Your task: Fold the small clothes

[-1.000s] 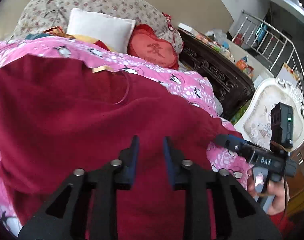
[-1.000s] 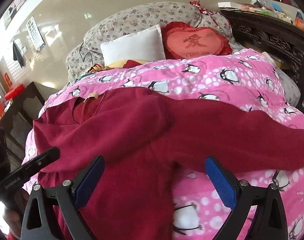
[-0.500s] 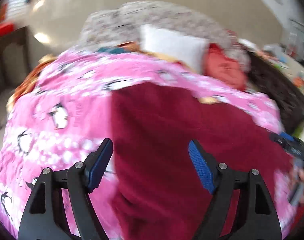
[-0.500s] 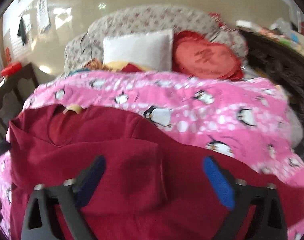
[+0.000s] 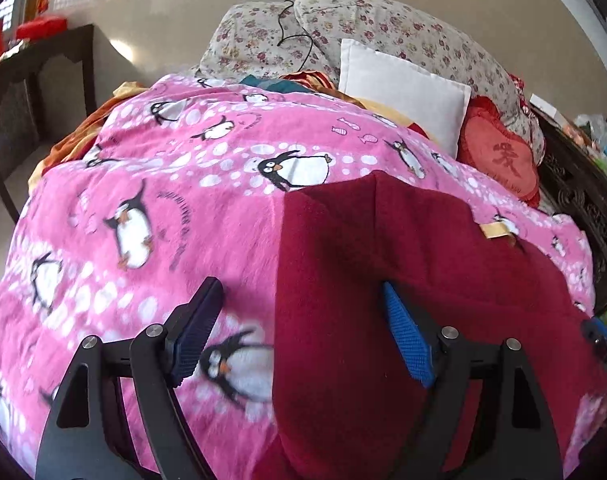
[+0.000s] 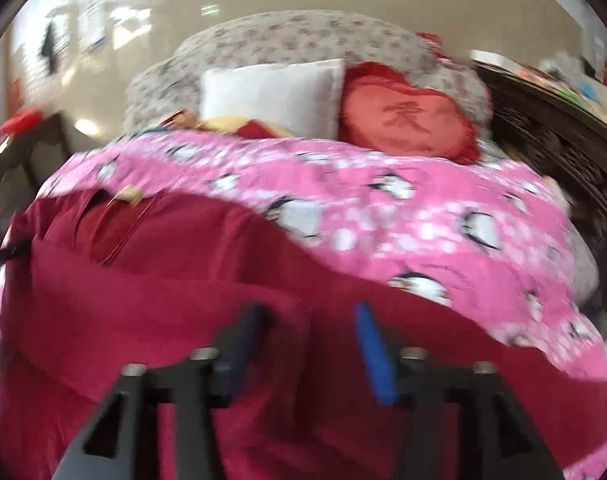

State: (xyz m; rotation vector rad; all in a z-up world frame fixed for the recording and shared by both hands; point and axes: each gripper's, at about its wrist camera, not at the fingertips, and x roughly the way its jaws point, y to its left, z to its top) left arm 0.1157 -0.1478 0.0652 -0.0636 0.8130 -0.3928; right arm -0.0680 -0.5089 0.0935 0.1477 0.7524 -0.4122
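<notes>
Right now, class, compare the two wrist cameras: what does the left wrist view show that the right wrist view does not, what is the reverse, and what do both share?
Only the left wrist view shows the black cable on the floral pillows, the sweater's straight folded edge and the opening left gripper straddling it.

Only the right wrist view shows the sweater's neckline and the right gripper, jaws opening, over the fabric.

Both show the dark red sweater, penguin blanket, white pillow and red heart cushion.
</notes>
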